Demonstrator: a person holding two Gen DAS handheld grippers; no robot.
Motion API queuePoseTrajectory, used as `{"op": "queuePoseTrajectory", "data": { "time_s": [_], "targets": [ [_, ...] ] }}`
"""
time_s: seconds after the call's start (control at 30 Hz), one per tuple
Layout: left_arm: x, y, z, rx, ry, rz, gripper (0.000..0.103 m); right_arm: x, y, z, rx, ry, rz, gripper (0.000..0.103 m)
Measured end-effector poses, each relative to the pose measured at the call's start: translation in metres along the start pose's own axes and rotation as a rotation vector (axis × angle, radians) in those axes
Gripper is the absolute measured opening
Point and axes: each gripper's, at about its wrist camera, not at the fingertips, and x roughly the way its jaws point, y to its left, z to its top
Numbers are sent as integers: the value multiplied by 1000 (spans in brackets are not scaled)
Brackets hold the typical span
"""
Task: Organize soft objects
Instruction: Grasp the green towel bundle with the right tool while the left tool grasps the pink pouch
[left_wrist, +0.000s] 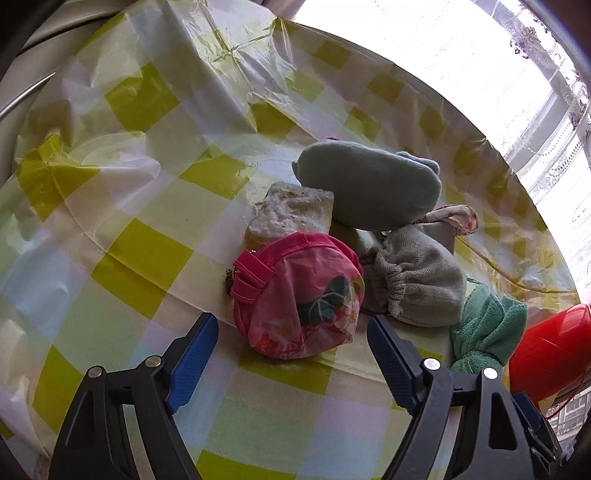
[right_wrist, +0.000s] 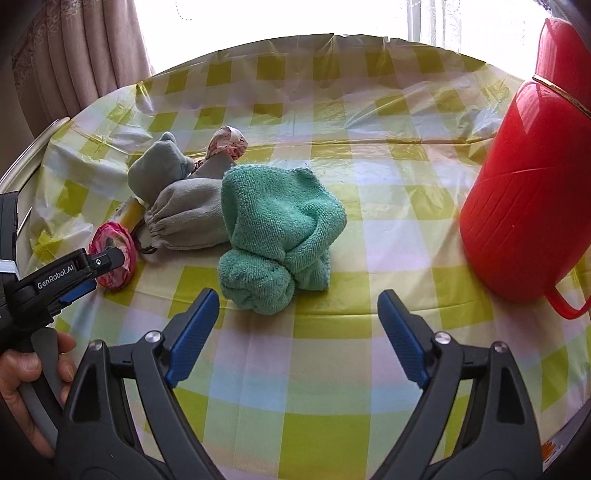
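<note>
The table (right_wrist: 332, 369) carries a yellow-and-white checked plastic cloth. From the left: the left hand-held gripper (left_wrist: 291, 341) stands with its jaws spread wide and nothing between the pads, the pink pouch (left_wrist: 299, 295) lying just ahead of the gap. Behind the pouch sits a pale block (left_wrist: 291, 214), possibly a sponge; the view is too soft to be sure. A blue-grey plush toy (left_wrist: 373, 184) rests against the block's right side. A grey drawstring bag (left_wrist: 417, 280) lies beside the pouch. The green towel (right_wrist: 280, 236), bunched, touches the bag. The right hand-held gripper (right_wrist: 299, 319) is likewise wide open and empty, just short of the towel. A red plastic jug (right_wrist: 524, 192) stands well apart at far right.
</note>
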Motion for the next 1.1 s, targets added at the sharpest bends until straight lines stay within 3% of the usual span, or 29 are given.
{"op": "queuePoseTrajectory", "data": {
  "time_s": [0.33, 0.4, 0.53, 0.67, 0.7, 0.73, 0.77, 1.1],
  "targets": [
    [9, -6, 7, 28, -49, 28, 83, 29, 16, 13, -20, -16, 7, 93],
    [9, -6, 7, 34, -52, 29, 81, 28, 21, 14, -32, -15, 10, 93],
    [10, -8, 7, 45, -58, 24, 67, 27, 27, 17, -49, -40, 11, 94],
    [9, -9, 7, 52, -62, 13, 65, 42, 22, 19, -8, -13, -3, 94],
    [9, -8, 6, 49, -66, 9, 64, 44, 21, 18, -4, -5, -3, 90],
    [7, -7, 6, 46, -71, 6, 64, 46, 20, 17, -1, 0, 5, 73],
    [5, -7, 5, 45, -76, 3, 64, 46, 19, 16, 0, 7, 28, 65],
    [-22, -2, -7, 32, -117, -33, 63, 21, 16, 3, -10, -27, 63, 61]
  ]
}}
